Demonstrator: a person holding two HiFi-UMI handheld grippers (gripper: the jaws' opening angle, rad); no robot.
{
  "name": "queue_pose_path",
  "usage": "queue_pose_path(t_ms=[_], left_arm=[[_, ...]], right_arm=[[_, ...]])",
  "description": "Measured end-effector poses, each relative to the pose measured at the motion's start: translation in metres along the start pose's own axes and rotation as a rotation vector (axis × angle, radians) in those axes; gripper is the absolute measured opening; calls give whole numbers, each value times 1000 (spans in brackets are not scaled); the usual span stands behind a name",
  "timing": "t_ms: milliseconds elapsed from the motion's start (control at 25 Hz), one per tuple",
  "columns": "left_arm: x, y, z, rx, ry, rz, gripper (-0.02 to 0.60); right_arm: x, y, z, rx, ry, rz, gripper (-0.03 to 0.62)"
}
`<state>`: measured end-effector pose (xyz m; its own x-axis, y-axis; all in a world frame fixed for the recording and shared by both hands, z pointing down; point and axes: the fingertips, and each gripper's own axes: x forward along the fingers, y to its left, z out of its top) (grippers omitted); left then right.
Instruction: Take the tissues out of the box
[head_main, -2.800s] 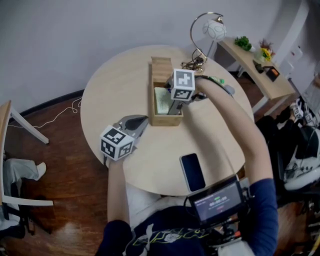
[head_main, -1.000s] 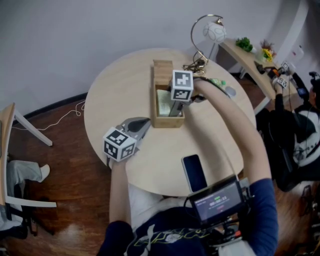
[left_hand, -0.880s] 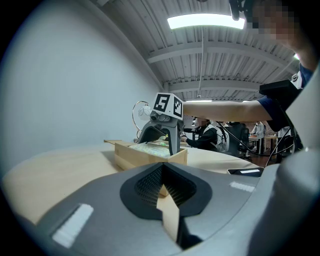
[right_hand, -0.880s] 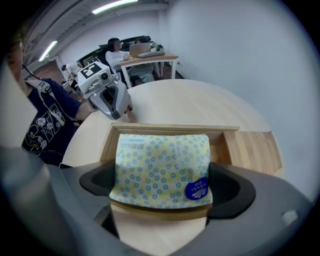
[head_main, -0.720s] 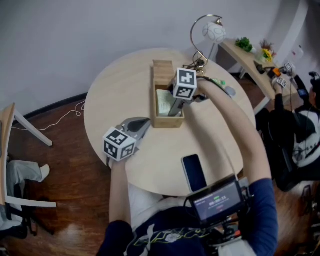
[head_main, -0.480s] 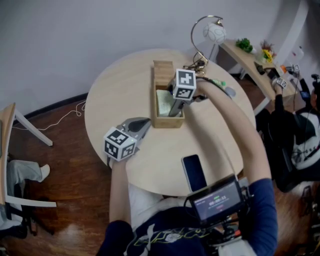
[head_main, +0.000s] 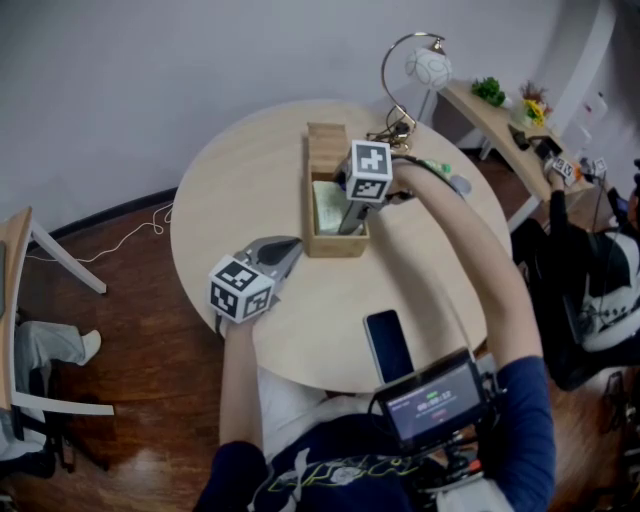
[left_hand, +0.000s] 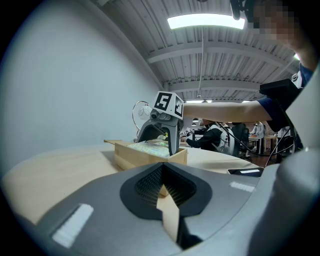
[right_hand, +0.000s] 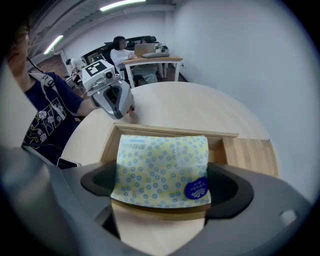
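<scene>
A light wooden box (head_main: 334, 240) stands open on the round table (head_main: 225, 185). Inside lies a yellow tissue pack with blue dots (right_hand: 160, 167), also showing as a pale strip (head_main: 323, 205) in the head view. My right gripper (head_main: 345, 216) reaches down into the box from the right. Its jaws stand wide, one against each short edge of the pack, so my right gripper (right_hand: 162, 186) is shut on it. The pack's near edge lies over the box wall. My left gripper (head_main: 283, 247) rests on the table left of the box, shut and empty.
A black phone (head_main: 387, 343) lies near the table's front edge. A curved lamp (head_main: 428, 64) stands behind the box. A side table with plants (head_main: 505, 115) and a seated person (head_main: 600, 290) are to the right, a chair (head_main: 15, 300) to the left.
My right gripper has stayed in the box, its cube only tilting slightly. The left gripper has not moved. The person in the background at right has shifted.
</scene>
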<state>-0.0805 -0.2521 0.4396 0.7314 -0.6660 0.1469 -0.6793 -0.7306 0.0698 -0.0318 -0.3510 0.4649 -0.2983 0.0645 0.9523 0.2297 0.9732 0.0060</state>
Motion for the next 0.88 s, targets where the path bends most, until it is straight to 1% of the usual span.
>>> queue_pose_path(t_ms=[440,880], left_arm=[[0,-1,1,3,-3,0,3],[-1,0,0,1,0,0,3]], right_arm=[[-1,-1,0,-15,12,-7,548],[-4,1,4,-39,1,-3,543]])
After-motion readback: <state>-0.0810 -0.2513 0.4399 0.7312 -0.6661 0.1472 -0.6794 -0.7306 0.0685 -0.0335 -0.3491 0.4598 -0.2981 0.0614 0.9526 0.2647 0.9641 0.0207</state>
